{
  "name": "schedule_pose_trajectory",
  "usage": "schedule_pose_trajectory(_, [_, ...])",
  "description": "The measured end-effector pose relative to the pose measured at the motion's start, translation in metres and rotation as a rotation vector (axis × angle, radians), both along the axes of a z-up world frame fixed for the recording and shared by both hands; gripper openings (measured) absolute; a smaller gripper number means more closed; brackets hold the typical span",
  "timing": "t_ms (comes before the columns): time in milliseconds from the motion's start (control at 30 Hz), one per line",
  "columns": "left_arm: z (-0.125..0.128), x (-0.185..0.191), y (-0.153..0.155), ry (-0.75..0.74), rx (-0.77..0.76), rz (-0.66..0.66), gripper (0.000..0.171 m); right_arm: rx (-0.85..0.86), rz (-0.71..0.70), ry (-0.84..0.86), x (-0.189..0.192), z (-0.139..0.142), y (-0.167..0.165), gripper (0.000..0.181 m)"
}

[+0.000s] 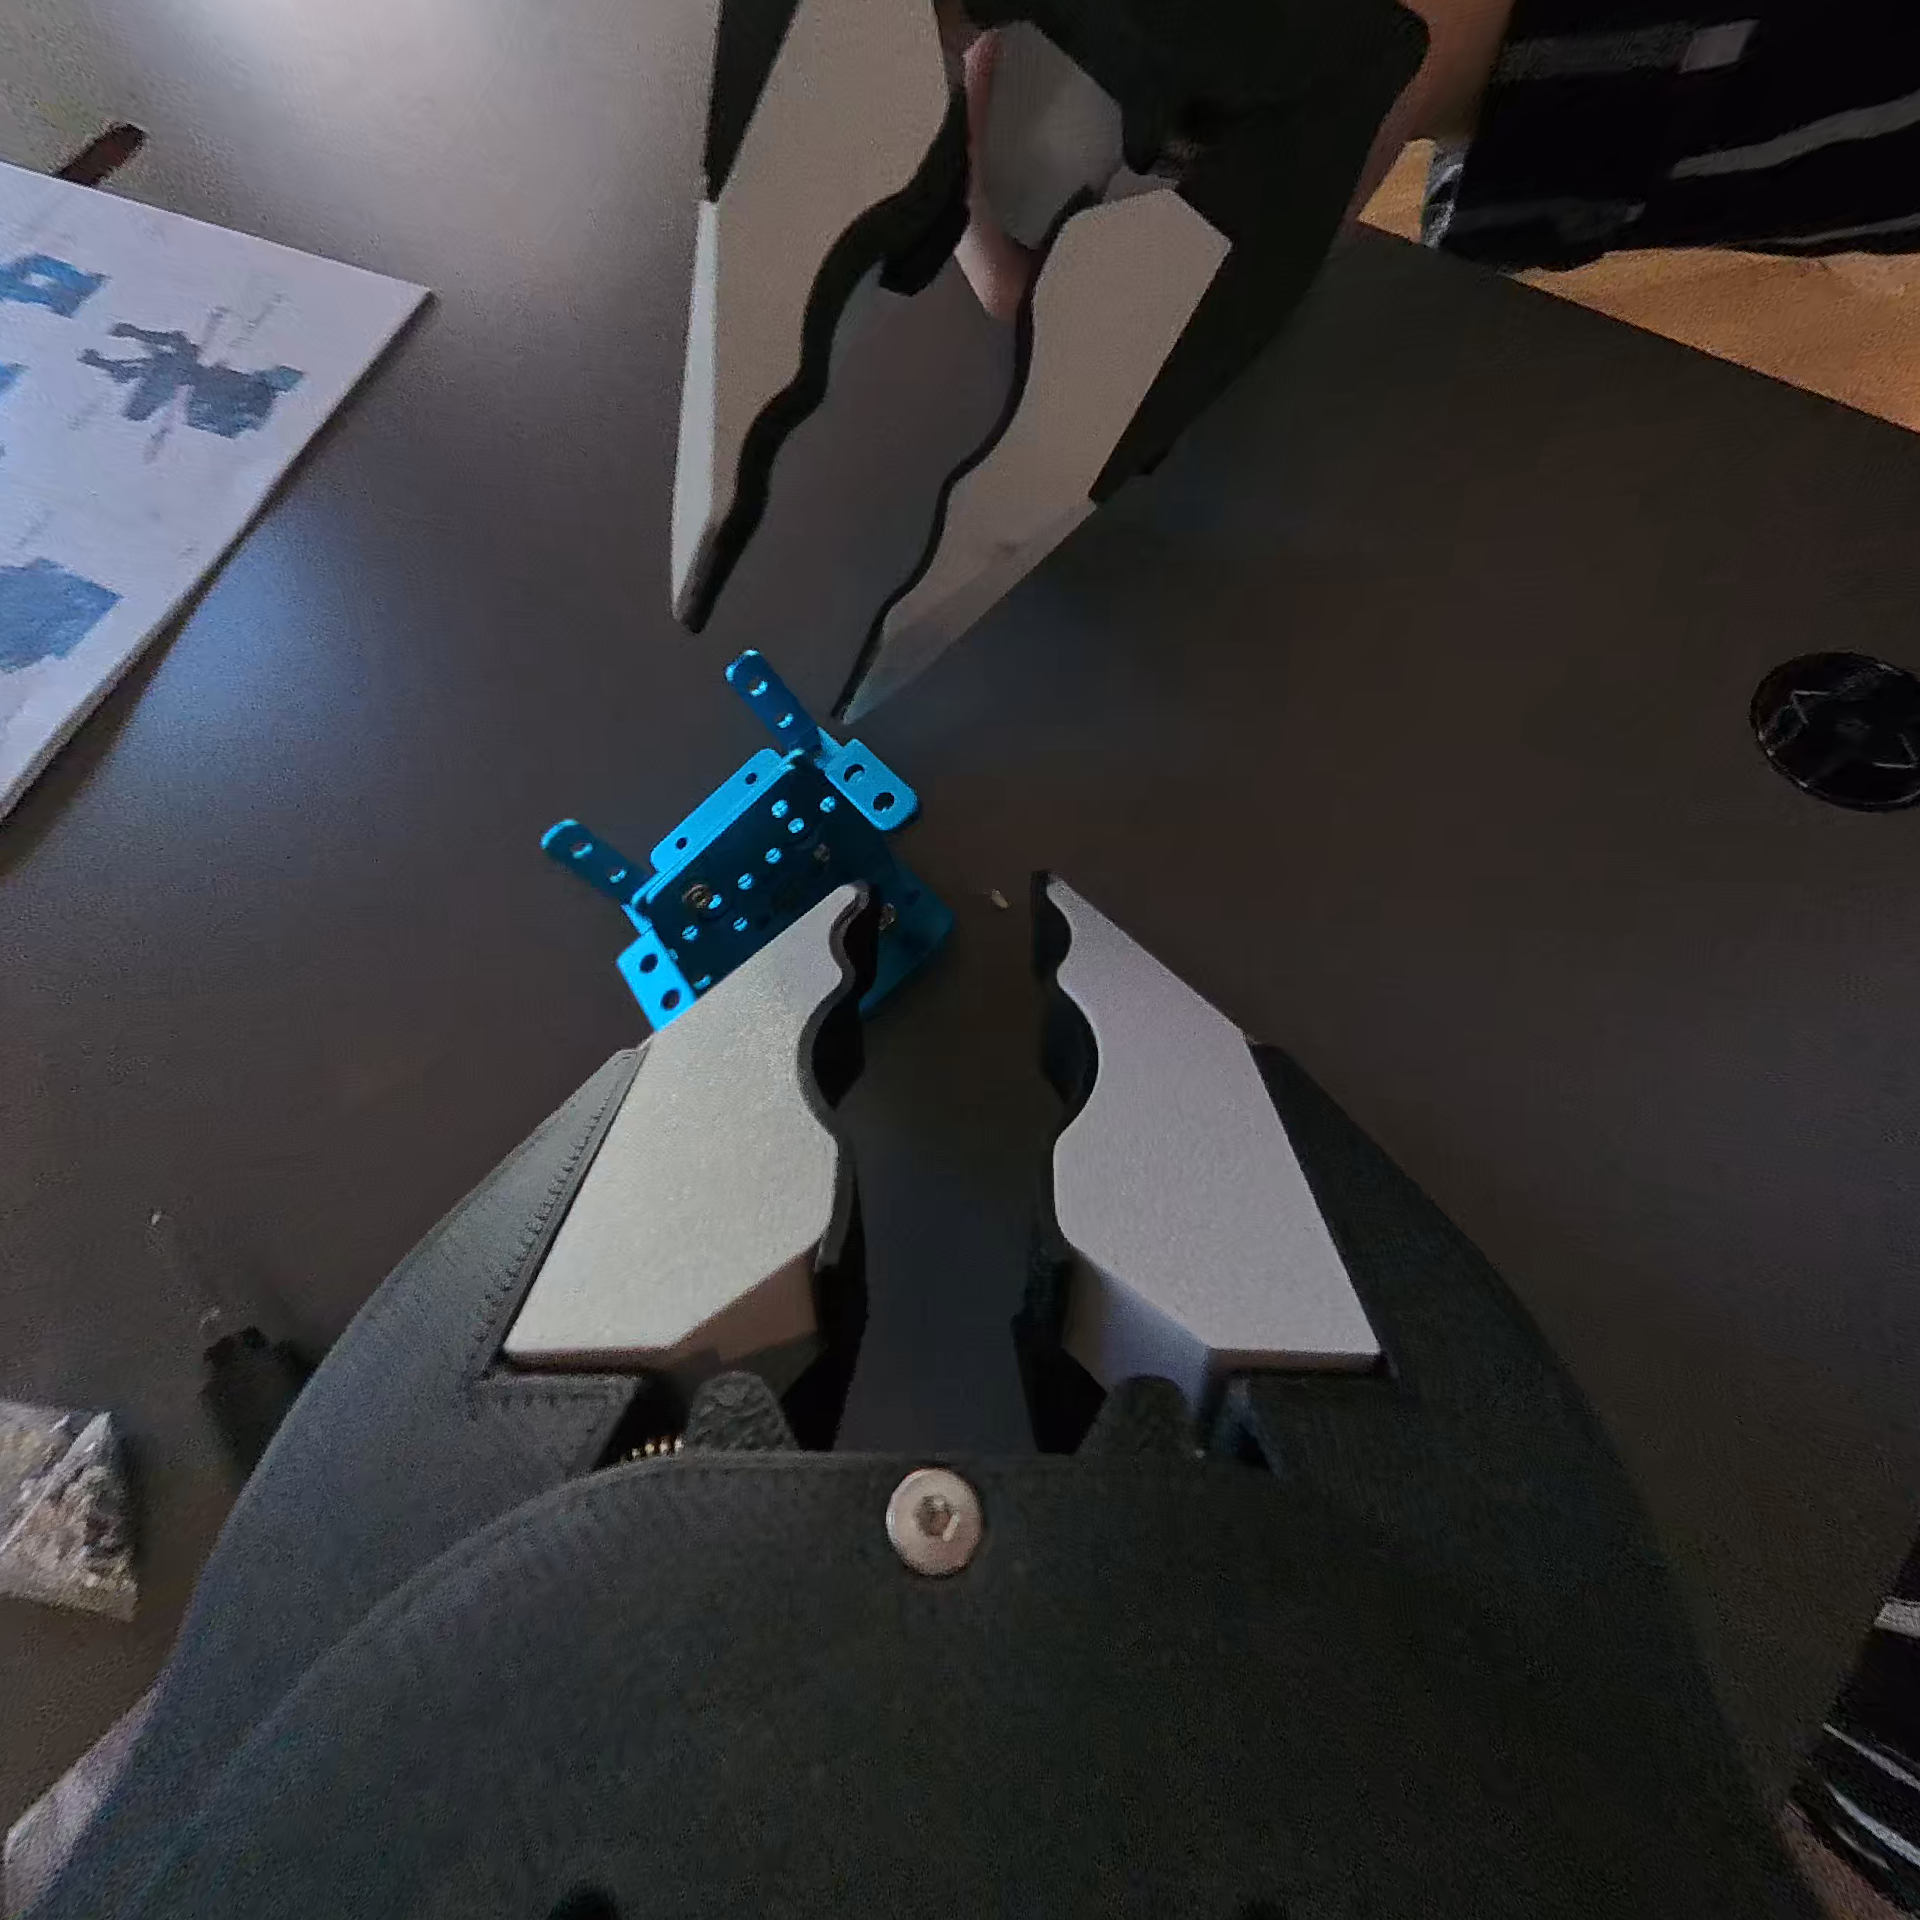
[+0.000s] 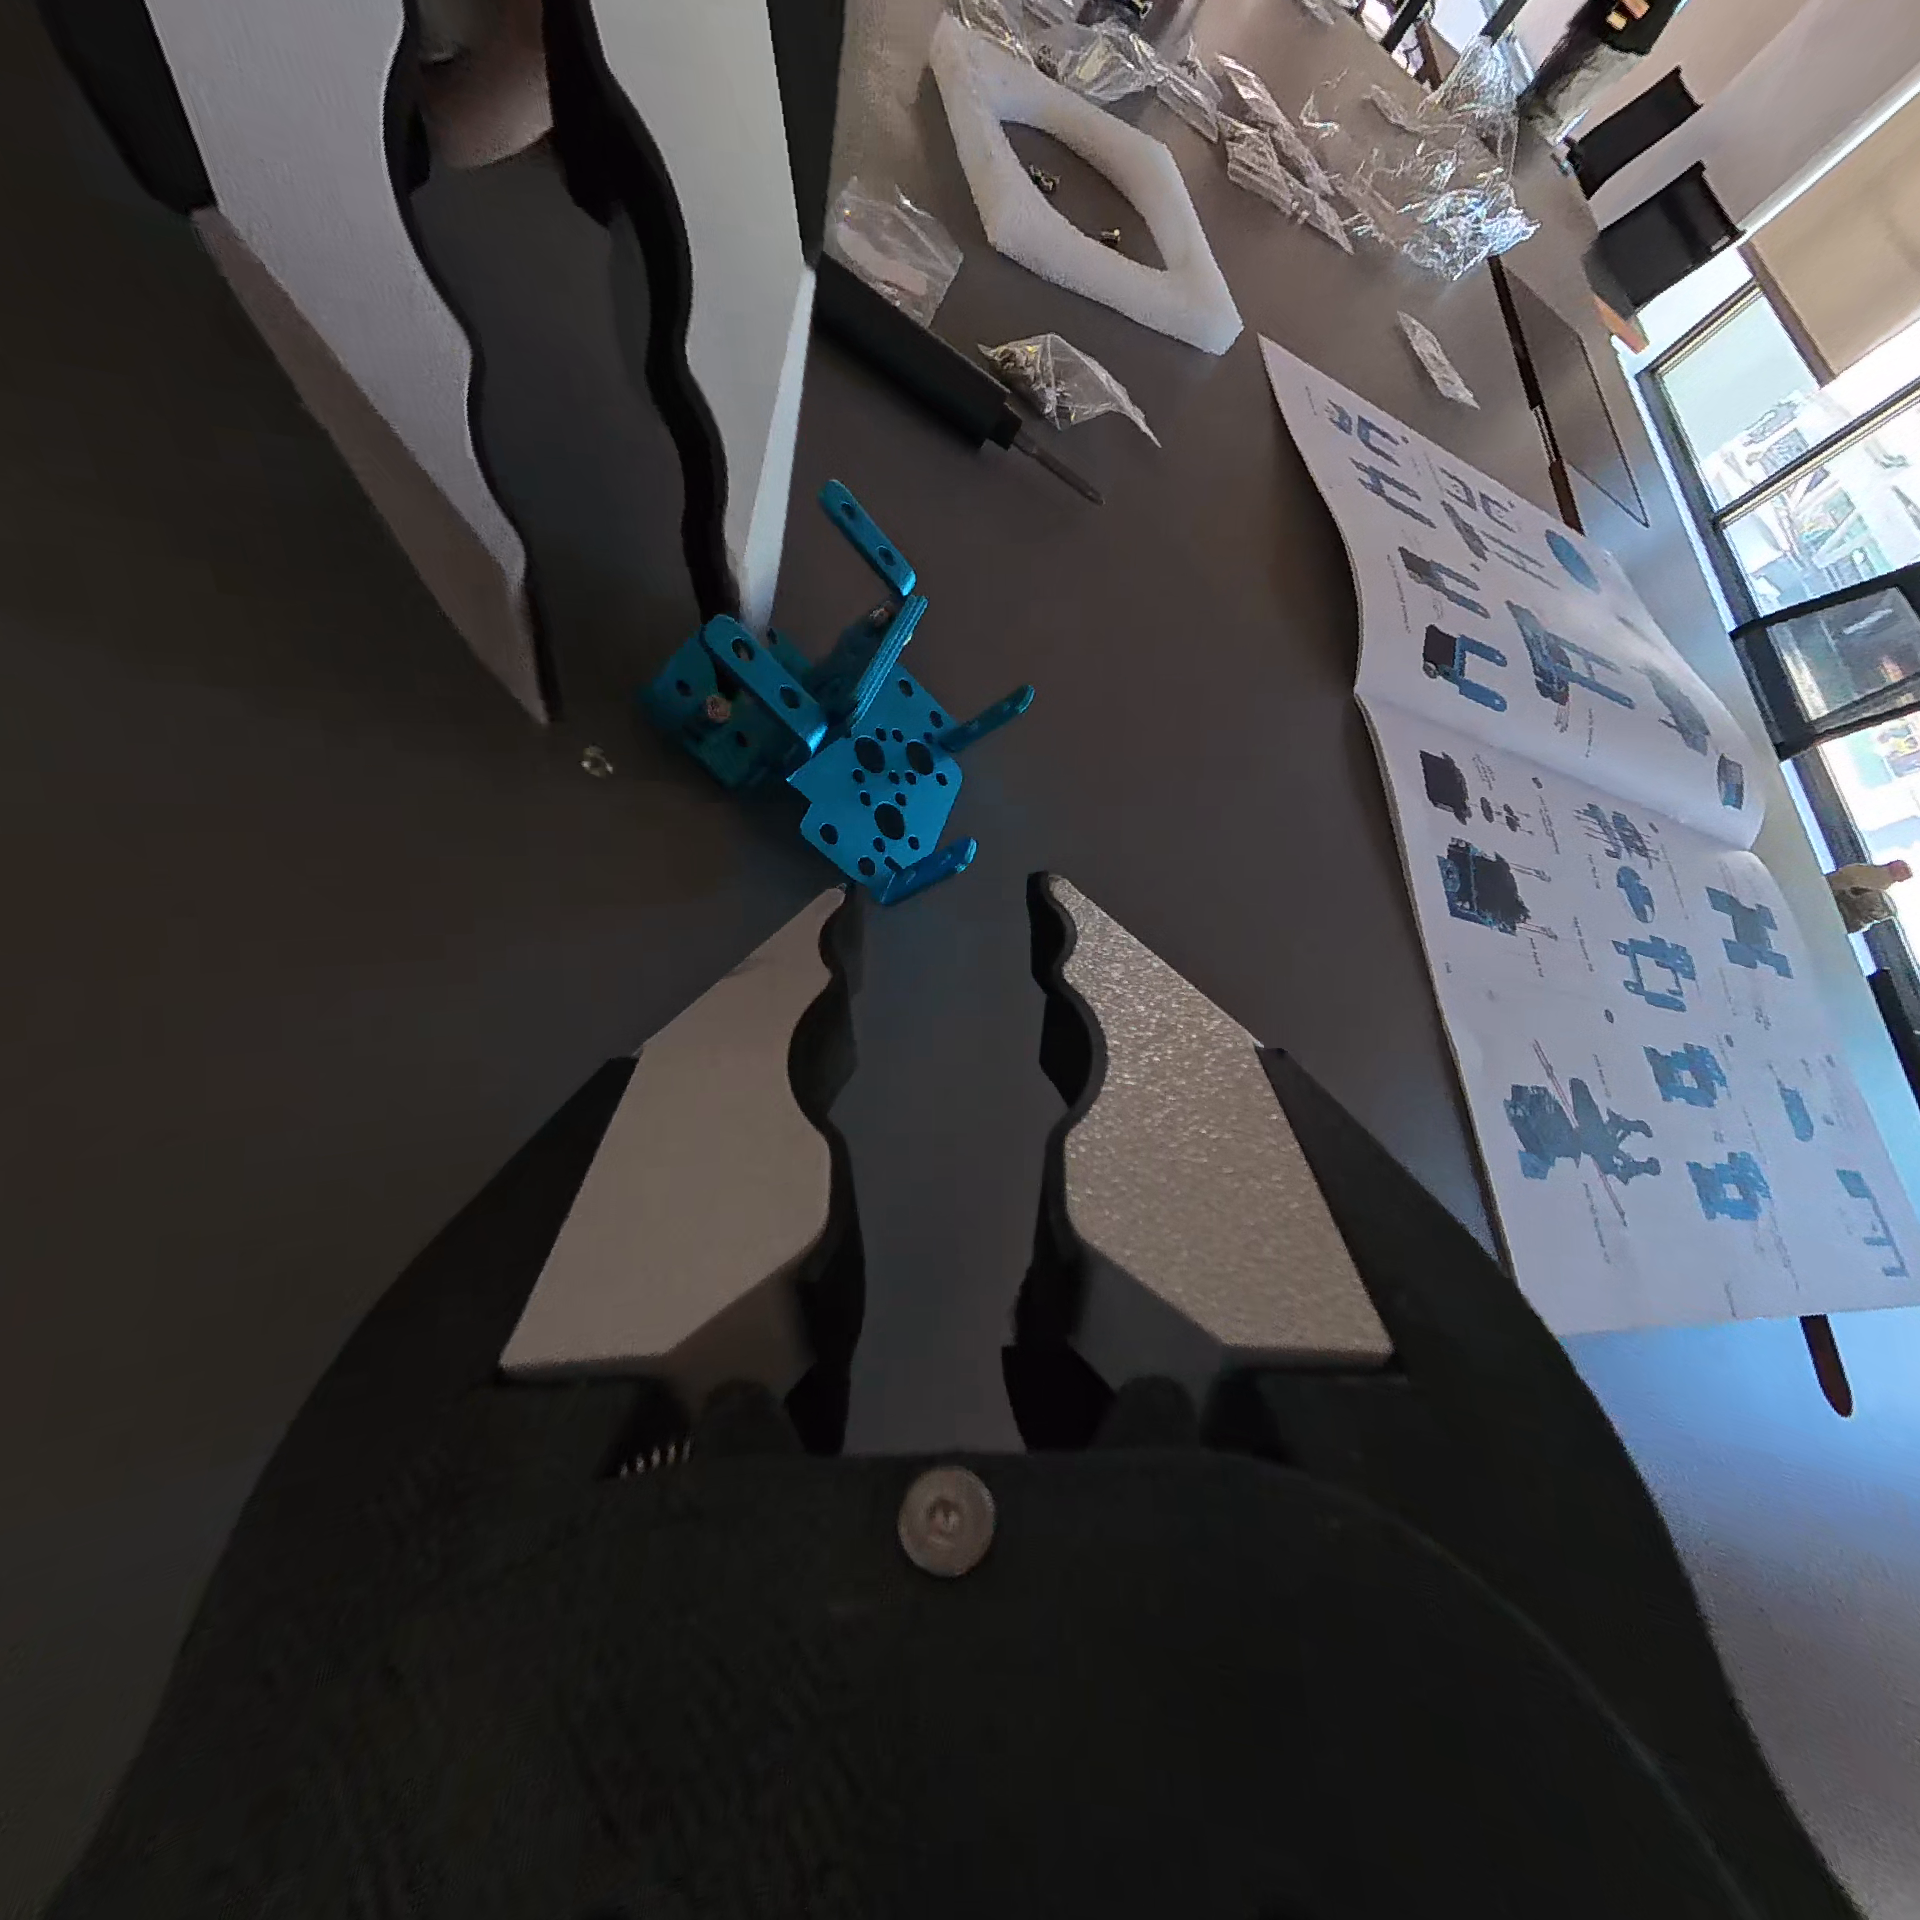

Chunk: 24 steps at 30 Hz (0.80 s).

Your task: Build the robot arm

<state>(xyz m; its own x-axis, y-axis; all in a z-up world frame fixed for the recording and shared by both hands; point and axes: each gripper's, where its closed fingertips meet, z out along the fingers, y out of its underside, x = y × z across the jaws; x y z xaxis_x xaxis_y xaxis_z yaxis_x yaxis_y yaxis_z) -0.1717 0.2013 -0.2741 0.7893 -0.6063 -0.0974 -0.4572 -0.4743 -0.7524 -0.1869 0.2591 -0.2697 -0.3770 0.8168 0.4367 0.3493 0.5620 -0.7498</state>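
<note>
A blue metal bracket assembly (image 1: 769, 842) with many holes lies on the dark table (image 1: 1403, 831). It also shows in the right wrist view (image 2: 831, 738). My left gripper (image 1: 951, 894) is open and empty, just right of the assembly, with its left finger over the assembly's near corner. In the right wrist view the left gripper (image 2: 639, 665) has one fingertip right at the assembly's far side. My right gripper (image 2: 940, 894) is open and empty, its tips just short of the assembly. It comes in from the top of the left wrist view (image 1: 769, 670). A tiny loose metal part (image 2: 594, 762) lies beside the assembly.
An open instruction booklet (image 2: 1610, 883) lies to the right, also in the left wrist view (image 1: 135, 416). A black screwdriver (image 2: 966, 384), small plastic bags of hardware (image 2: 1070, 384), a white foam frame (image 2: 1091, 177) and crumpled bags (image 2: 1455, 177) sit farther back. A black round disc (image 1: 1839, 727) is set in the table. The black screwdriver (image 2: 966, 384) is about equally far from each gripper, around 15 cm. Seen from the left wrist view (image 1: 254, 1427) as well.
</note>
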Motion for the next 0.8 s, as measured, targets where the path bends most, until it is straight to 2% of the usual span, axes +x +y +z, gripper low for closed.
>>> schedule_pose_trajectory(267, [-0.008,-0.025,-0.002,0.059,0.019,0.089,0.029,-0.001,-0.001,-0.002,0.006,0.000,-0.005,0.031])
schedule_pose_trajectory(567, [-0.004,-0.042,-0.006,-0.021,0.049,0.225,0.025,-0.045,-0.024,0.015,0.016,0.005,-0.005,0.030])
schedule_pose_trajectory(800, [-0.006,-0.046,0.002,-0.038,0.038,0.231,0.028,-0.118,-0.076,0.032,0.013,0.012,0.010,0.029])
